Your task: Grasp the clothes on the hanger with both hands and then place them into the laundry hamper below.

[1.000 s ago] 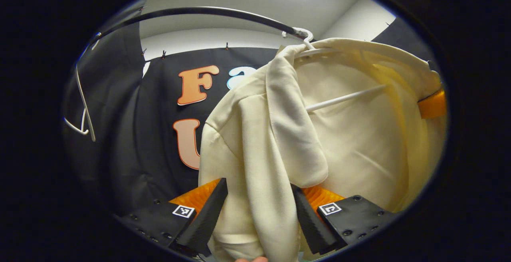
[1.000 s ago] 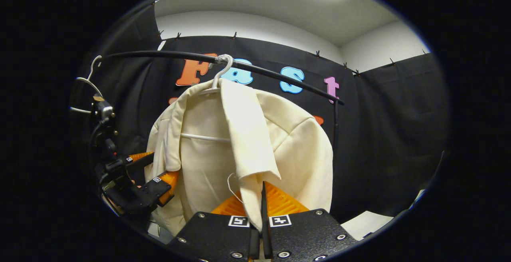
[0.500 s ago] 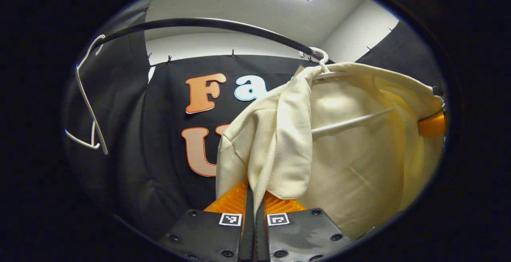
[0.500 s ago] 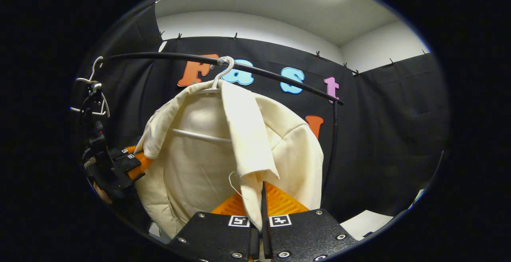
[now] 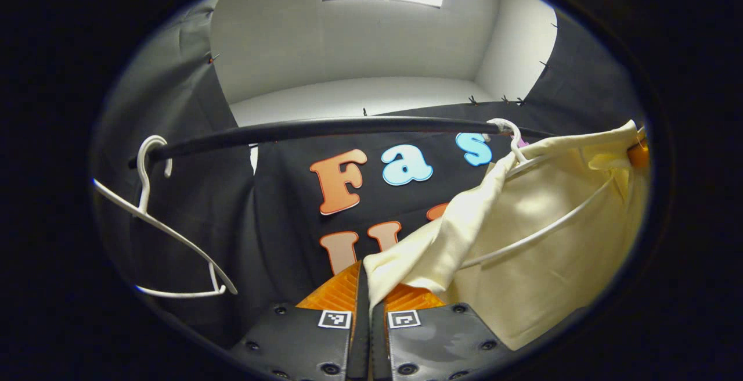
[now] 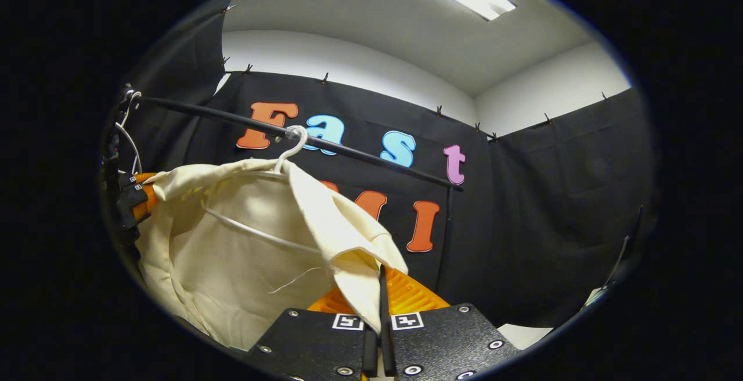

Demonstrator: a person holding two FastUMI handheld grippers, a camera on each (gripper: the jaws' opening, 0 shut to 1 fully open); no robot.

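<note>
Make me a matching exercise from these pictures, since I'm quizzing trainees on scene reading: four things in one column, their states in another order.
Things:
1. cream jacket
2. empty hanger
3. rail
4. left gripper

States:
A. black, carries both hangers
B. shut on cloth
C. white, hangs bare and tilted
D. spread between two grippers, draped on its hanger

Pairs: 1-D, 2-C, 3-A, 4-B

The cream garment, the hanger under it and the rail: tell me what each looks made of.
Cream garment: woven cloth, matte, soft; it folds and drapes, with a loose thread hanging.
Hanger: likely white plastic or coated wire; thin, smooth, slightly glossy.
Rail: a black tube, probably painted or sleeved metal, with a dull sheen; hard to be sure.
</note>
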